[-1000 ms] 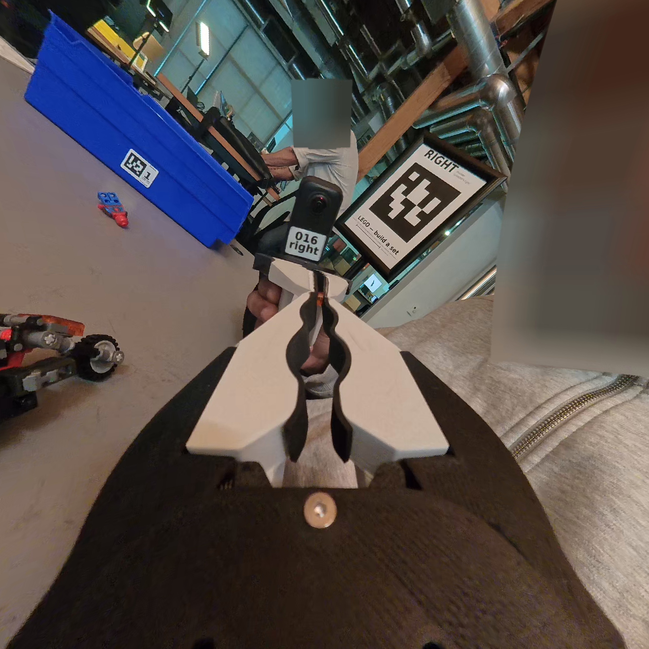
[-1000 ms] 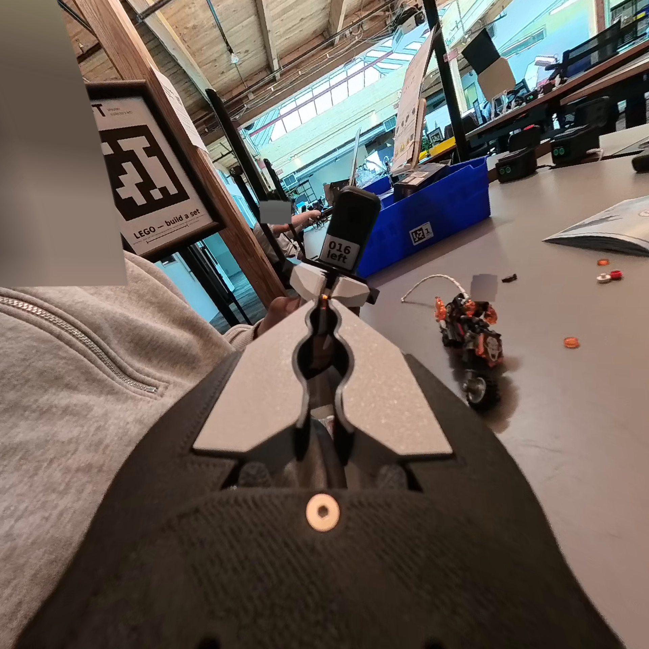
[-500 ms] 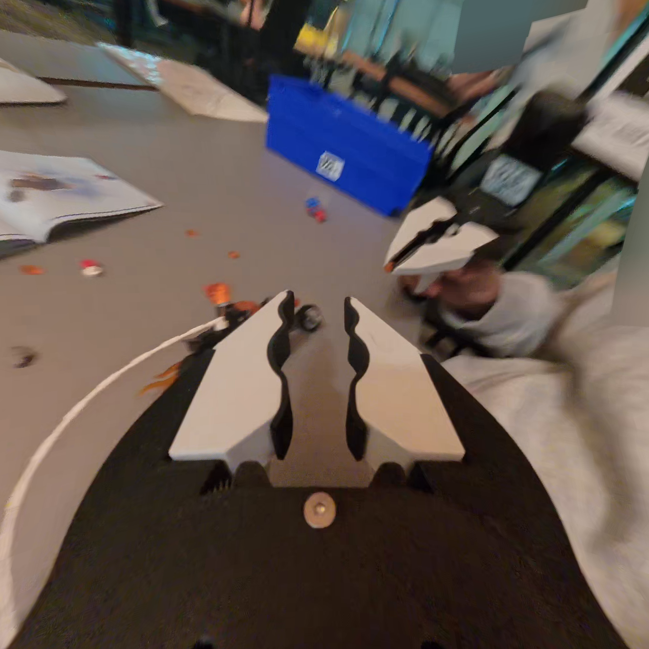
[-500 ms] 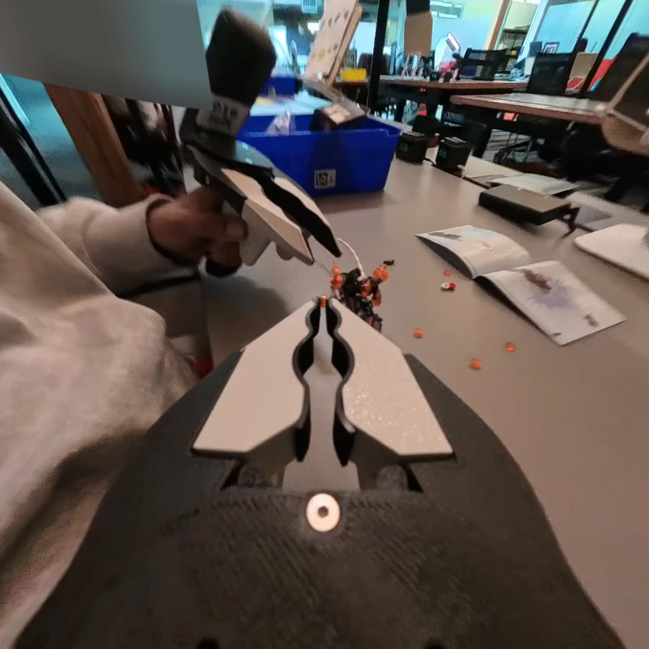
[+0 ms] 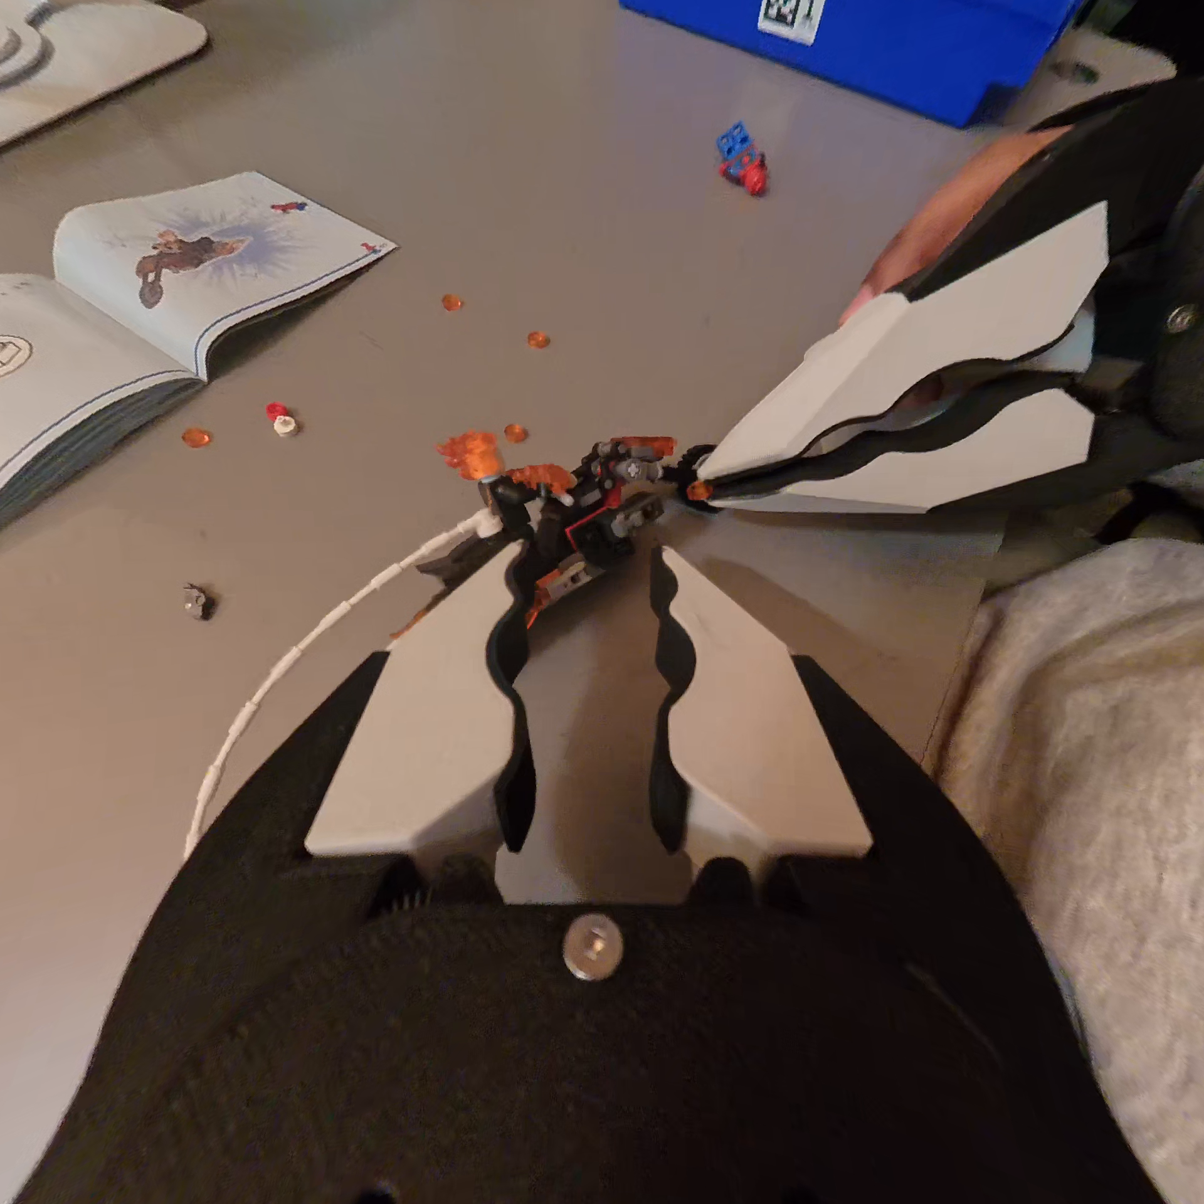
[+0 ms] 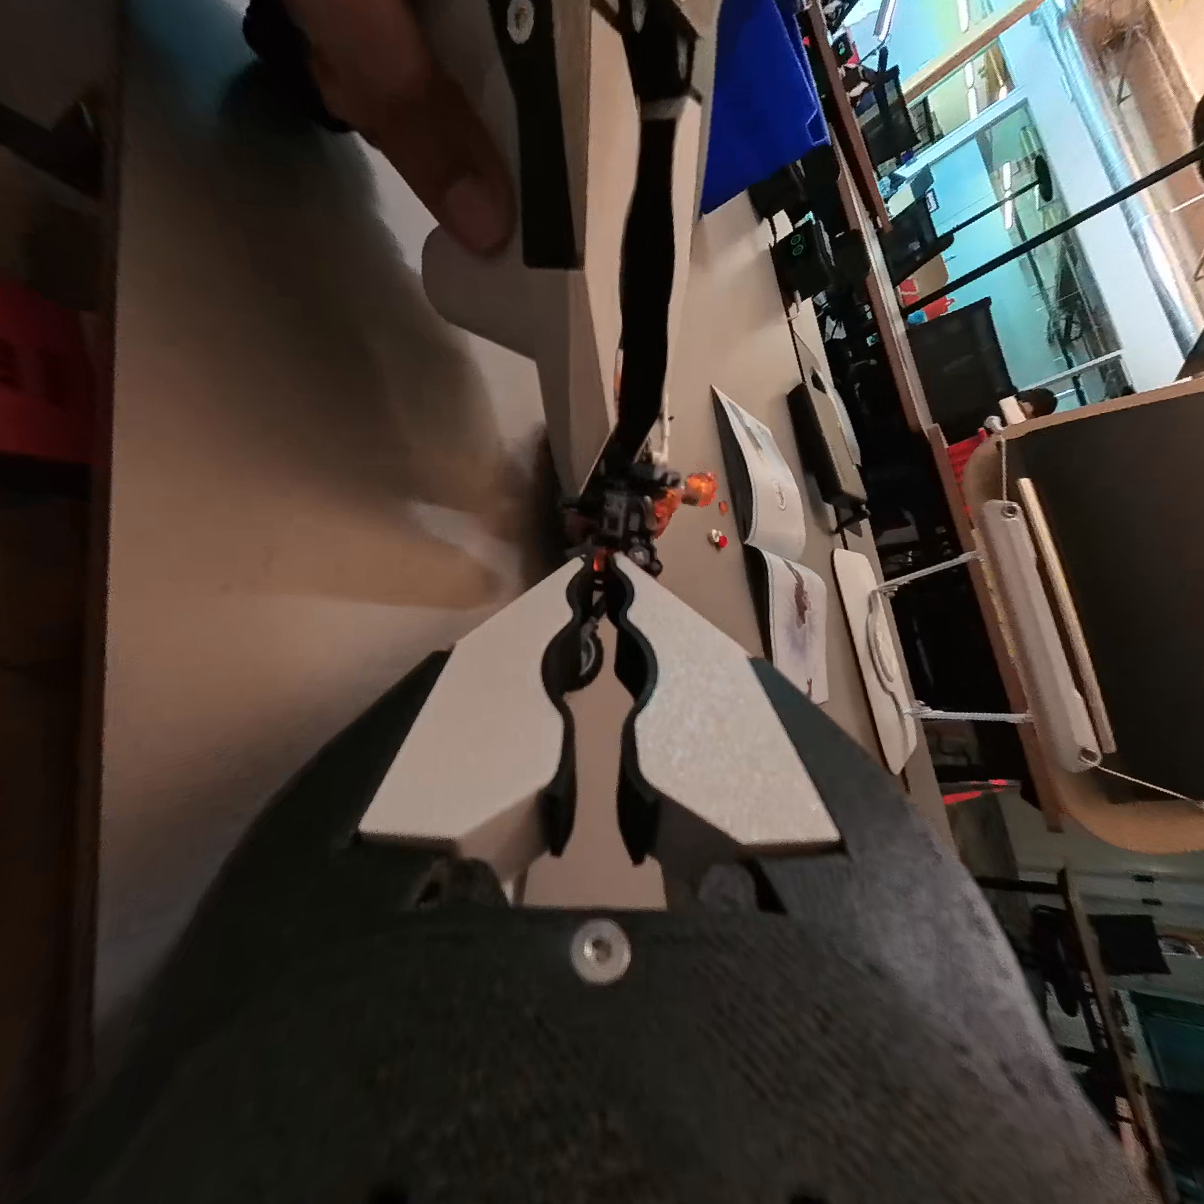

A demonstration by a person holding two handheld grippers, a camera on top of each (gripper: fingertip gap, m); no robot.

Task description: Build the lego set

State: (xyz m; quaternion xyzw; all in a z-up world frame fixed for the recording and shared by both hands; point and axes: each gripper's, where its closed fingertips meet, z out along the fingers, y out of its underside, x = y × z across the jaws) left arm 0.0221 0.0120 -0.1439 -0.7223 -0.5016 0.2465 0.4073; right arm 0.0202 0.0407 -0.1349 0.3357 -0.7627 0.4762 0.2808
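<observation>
A black and orange lego motorcycle (image 5: pixel 586 515) with a flame-headed rider stands on the grey table (image 5: pixel 586 228). A white chain (image 5: pixel 326 625) trails from it. My left gripper (image 5: pixel 586 557) is open and empty, its tips just in front of the bike on either side. My right gripper (image 5: pixel 702 487) comes in from the right, shut on a small orange stud (image 5: pixel 697 490) held against the bike's rear wheel. In the right wrist view the right gripper (image 6: pixel 602 565) pinches the stud (image 6: pixel 599 559) right at the bike (image 6: pixel 619 515).
An open instruction booklet (image 5: pixel 163 306) lies at the left. Loose orange studs (image 5: pixel 537 339), a red and white piece (image 5: pixel 281 420), a dark piece (image 5: pixel 199 601) and a blue and red piece (image 5: pixel 743 159) lie on the table. A blue bin (image 5: pixel 912 39) stands at the back. The right gripper is farther from the dark piece (image 5: pixel 199 601), some 15 cm, than the left, some 11 cm.
Both grippers swung from meeting tip to tip near the person's chest down to the motorcycle on the table. The left gripper opened. The right one kept the orange stud.
</observation>
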